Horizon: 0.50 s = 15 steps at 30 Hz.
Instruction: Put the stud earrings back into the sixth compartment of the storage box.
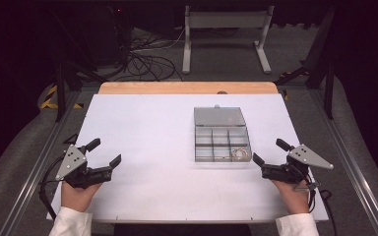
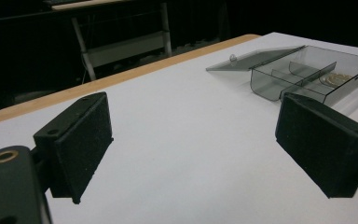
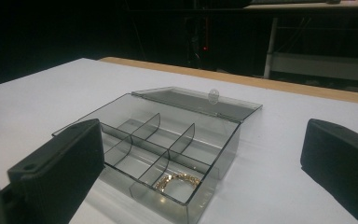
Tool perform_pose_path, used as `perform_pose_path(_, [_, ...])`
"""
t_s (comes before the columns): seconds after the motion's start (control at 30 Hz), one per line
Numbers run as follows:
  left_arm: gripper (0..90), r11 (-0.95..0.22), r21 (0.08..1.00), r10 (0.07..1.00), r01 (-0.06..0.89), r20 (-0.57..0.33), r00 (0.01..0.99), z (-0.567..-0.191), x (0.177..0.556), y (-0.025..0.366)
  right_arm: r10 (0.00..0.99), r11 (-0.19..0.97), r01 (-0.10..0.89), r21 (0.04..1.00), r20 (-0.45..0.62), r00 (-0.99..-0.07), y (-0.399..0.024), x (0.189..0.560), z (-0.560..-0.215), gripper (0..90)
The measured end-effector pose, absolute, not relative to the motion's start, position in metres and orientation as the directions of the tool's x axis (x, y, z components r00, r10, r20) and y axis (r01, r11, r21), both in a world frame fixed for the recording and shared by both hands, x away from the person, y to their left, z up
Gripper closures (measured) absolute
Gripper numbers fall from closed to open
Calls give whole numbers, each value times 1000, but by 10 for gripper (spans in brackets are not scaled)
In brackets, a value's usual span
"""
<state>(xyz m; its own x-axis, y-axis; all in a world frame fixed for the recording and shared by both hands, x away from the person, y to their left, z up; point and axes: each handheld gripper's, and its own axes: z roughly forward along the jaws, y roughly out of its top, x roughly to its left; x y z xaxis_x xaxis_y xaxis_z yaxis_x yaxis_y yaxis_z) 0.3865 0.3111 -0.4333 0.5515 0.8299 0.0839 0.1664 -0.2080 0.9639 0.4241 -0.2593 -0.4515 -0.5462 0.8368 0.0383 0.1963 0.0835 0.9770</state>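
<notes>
- Nearest, left gripper (image 1: 107,152) — jaws spread wide, holding nothing, at the table's (image 1: 142,128) near-left.
- Right gripper (image 1: 271,151) — jaws wide, holding nothing, just right of the box.
- Farther, right of centre: compartment box (image 1: 222,145), lid (image 1: 219,116) open; gold bracelet (image 1: 239,154) in near-right compartment.

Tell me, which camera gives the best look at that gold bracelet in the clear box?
The right gripper view: the bracelet lies close, coiled in a front compartment of the open box. The high view shows it small in the near right compartment; the left gripper view shows a faint glint.
</notes>
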Motion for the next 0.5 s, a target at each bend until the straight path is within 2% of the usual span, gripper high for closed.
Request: perform_pose_path(0.5, [106,-206,964,830,166,83,551,-434,387,311,843,90,188,978,26,-537,-266,420,-452,0])
